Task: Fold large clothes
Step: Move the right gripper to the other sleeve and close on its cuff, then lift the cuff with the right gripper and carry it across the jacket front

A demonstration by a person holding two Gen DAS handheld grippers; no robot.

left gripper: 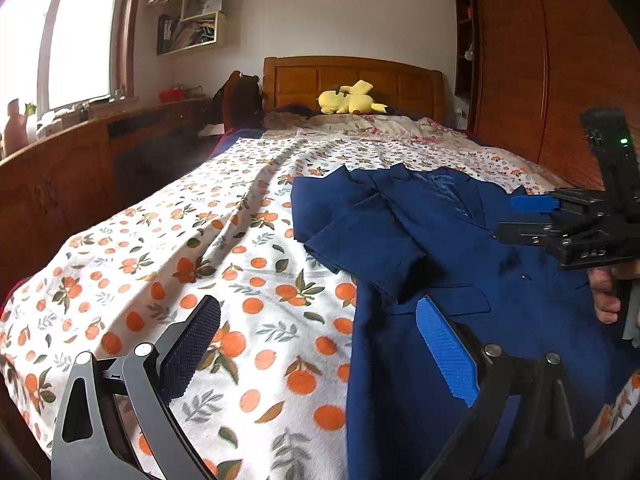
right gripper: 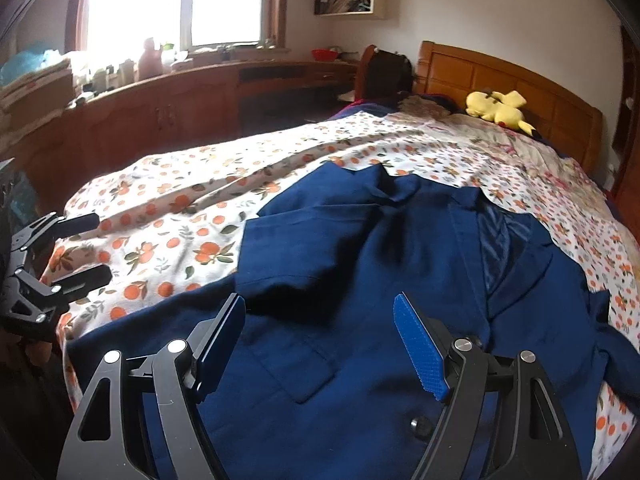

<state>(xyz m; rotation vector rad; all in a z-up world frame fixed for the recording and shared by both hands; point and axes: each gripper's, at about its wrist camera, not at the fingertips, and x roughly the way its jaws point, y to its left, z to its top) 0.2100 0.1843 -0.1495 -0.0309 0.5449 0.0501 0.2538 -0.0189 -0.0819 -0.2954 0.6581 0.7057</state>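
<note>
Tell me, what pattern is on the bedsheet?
Oranges with green leaves on white bedsheet; clearest in the left wrist view.

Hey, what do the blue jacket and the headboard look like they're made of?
Jacket: looks like matte woven suit cloth, holding soft creases; the lining at the open collar has a slight satin sheen. Headboard: apparently orange-brown wood with a glossy varnish, with raised panels and faint reflections. Neither is certain from looks alone.

One blue jacket point(right gripper: 360, 280), one yellow plush toy point(right gripper: 498, 109), two tools.
</note>
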